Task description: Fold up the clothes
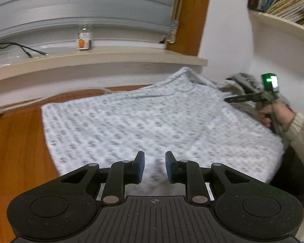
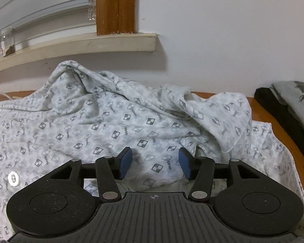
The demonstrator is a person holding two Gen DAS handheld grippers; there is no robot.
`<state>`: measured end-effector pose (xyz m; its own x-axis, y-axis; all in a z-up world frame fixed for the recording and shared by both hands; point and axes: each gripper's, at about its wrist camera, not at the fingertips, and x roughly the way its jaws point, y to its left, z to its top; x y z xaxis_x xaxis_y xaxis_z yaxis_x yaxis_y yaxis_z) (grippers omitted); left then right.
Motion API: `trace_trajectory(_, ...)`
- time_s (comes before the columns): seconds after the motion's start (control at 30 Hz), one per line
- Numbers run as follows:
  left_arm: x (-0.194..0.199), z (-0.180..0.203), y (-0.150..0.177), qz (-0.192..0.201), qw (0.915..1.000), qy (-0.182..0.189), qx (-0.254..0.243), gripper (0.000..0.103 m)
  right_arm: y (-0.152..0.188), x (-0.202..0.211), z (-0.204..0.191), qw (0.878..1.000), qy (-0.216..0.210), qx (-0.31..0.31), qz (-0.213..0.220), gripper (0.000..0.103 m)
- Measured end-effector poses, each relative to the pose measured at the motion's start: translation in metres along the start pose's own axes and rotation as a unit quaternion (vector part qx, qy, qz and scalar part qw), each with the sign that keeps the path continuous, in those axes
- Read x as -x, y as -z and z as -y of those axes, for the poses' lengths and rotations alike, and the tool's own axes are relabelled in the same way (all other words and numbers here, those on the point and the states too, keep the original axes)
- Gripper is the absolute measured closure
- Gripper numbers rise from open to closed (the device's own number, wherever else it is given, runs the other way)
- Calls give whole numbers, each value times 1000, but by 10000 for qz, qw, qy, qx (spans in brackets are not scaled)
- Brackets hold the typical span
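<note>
Across the wooden tabletop (image 1: 16, 151) lies the patterned shirt (image 1: 131, 125), spread for folding, while left gripper (image 1: 155, 167) and right gripper (image 2: 155, 163) hover above it, both released, grasping nothing.

Left gripper (image 1: 155, 167): jaws parted by a narrow gap, blue pads (image 1: 141, 167) clear, nothing between them, pitched downward. Right gripper (image 2: 155, 163): jaws wider apart, pads (image 2: 125, 163) not pressing on anything, pitched downward too. Right hand (image 1: 273, 115) wraps its handle, cream sleeve at wrist.
</note>
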<state>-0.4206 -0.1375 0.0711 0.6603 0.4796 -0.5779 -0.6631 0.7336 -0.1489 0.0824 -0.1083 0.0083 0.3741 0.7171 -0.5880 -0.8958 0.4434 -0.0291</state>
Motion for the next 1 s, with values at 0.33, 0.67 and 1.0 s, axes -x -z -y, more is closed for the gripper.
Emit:
trace_trajectory(0.33, -10, 19, 20, -359, 9991, -27, -240, 59, 0, -1, -1, 10000, 9, -12, -11, 47)
trace_trajectory(0.67, 2, 5, 16, -508, 9939, -217, -952, 101, 0, -2, -1, 10000, -26, -42, 21, 44)
trace_trajectory(1.0, -14, -36, -9, -254, 9974, -519, -442, 99, -1, -2, -1, 10000, -53, -49, 15, 42)
